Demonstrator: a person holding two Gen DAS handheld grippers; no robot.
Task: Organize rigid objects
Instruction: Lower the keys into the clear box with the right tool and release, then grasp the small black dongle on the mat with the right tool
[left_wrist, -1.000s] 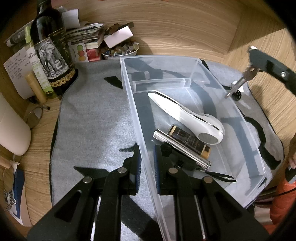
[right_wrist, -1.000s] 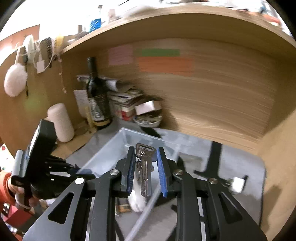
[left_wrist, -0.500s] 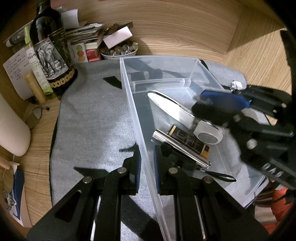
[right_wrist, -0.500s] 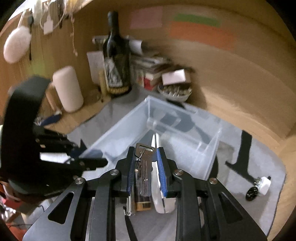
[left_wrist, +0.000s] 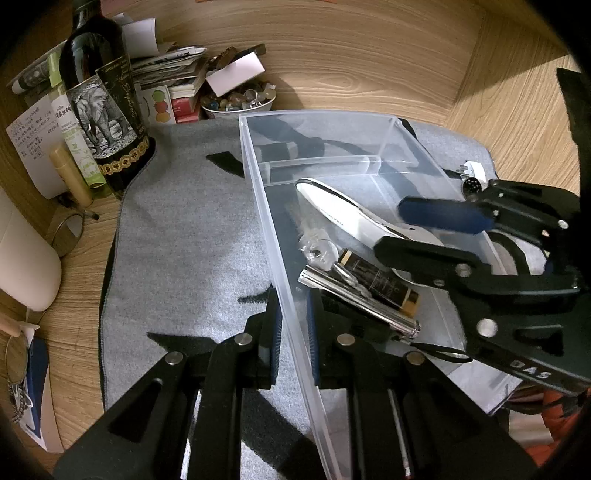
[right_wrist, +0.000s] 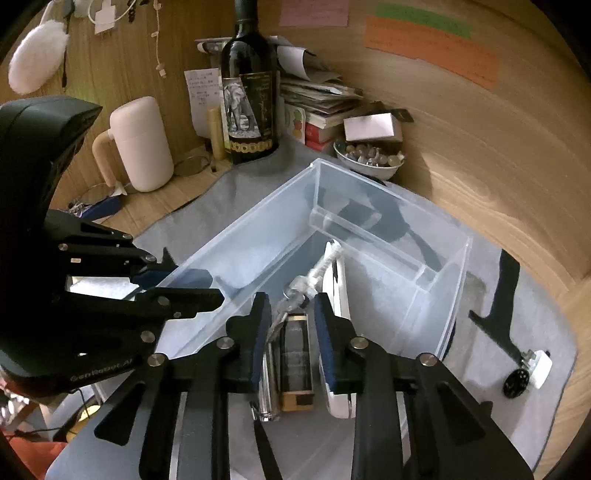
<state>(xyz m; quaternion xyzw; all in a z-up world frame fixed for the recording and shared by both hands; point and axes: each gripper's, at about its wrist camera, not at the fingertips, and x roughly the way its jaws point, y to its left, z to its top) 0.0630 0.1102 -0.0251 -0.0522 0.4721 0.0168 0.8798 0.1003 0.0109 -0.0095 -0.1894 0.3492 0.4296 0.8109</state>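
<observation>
Dropping the bunch of keys (right_wrist: 295, 291) into the clear plastic bin (right_wrist: 258, 229), my right gripper (right_wrist: 290, 317) now hangs over the main compartment with its jaws parted and nothing between them. Half a second ago the same keys were pinched there. They show now only as a blurred streak just ahead of my fingertips, down among the things on the bin floor, so I judge them released and either landing or just landed. That would put one more rigid item away. My left gripper (left_wrist: 291, 314) has not shifted. It is clamped on the bin's near long wall, one pad inside and one outside, steadying it on the grey mat (left_wrist: 184, 240). Counting from the largest, there is one bin, split by one low divider into two compartments, the far small one holding nothing I can see. In the main one lie one long white handheld device (left_wrist: 332, 210), one chrome tube (left_wrist: 354, 299), one small dark amber box (left_wrist: 376, 280) between them, the one bunch of keys, and one thin black loop (left_wrist: 439, 350) at the near end. Outside, one small white plug-like piece (right_wrist: 532, 369) sits on the mat well beyond the bin's far wall, which I take as the one item not yet put away.
</observation>
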